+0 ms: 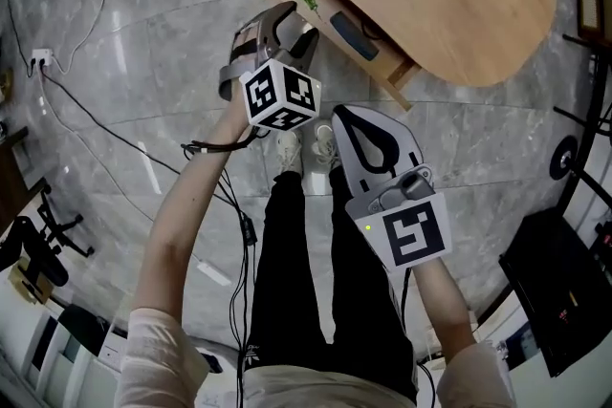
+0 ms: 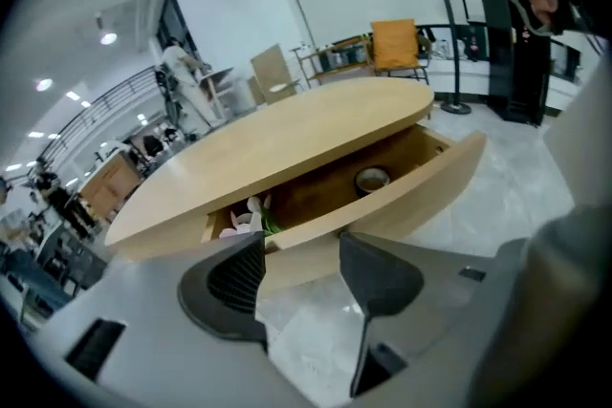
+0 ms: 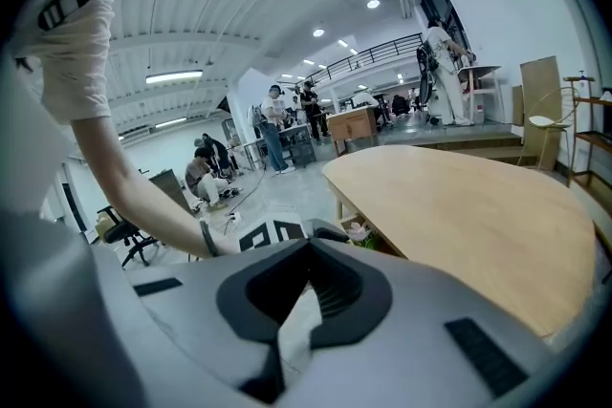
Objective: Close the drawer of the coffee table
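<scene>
Standing ajar: curved wooden drawer (image 2: pixel 402 196) under oval coffee table (image 2: pixel 287 143); left tool (image 2: pixel 304 248) spread empty, right tool (image 3: pixel 309 248) closed.

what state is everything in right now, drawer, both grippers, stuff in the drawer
drawer, open, pulled out from under the tabletop
left gripper, open, nothing between its jaws
right gripper, shut, empty
flower, lying inside the drawer at one end
round item, resting inside the drawer, apart from the flower
</scene>
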`<state>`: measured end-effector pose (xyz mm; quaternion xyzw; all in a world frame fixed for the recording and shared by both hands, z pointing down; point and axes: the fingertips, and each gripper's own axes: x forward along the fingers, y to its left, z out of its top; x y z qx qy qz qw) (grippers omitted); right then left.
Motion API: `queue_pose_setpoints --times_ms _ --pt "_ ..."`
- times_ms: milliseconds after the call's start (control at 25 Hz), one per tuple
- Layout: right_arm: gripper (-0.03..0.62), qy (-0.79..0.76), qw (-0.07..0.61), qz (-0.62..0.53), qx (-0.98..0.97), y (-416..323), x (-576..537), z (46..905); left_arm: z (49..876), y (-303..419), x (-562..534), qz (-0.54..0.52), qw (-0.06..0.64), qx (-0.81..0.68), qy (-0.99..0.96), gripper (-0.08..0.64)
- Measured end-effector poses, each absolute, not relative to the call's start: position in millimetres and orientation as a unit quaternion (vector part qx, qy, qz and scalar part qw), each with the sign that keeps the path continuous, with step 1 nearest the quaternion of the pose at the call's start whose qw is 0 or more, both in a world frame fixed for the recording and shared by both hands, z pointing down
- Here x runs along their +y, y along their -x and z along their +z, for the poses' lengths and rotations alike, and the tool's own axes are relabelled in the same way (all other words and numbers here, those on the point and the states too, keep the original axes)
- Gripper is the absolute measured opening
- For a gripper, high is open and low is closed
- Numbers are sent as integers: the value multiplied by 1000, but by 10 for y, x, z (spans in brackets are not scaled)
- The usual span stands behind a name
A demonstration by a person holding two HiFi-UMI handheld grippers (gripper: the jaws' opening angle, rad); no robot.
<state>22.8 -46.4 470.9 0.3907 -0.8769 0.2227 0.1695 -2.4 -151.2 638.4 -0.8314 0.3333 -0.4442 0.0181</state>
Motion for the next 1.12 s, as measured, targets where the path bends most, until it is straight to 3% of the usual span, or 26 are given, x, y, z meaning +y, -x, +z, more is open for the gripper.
queue_pose_setpoints --times_ms 80,240,360,400,680,1120 --pt "6 -391 167 224 -877 -201 -485 4713 6388 84 -1510 -412 -5 381 828 226" --pt "6 -392 160 220 -879 -176 -521 4722 6470 101 -1453 -328 -121 443 825 209" --pt "6 -387 151 223 -882 -155 -531 4699 6510 -22 -1367 -263 -186 420 848 67" --pt "6 -381 150 224 -884 -151 -517 4695 6509 -52 -1350 -247 -192 412 856 26" --pt "6 -334 164 236 -898 -160 -308 4812 6510 -48 -1352 -173 -193 404 877 18" --pt "6 -347 123 264 -891 -165 -380 4757 6497 -344 -1665 -156 -149 372 903 9"
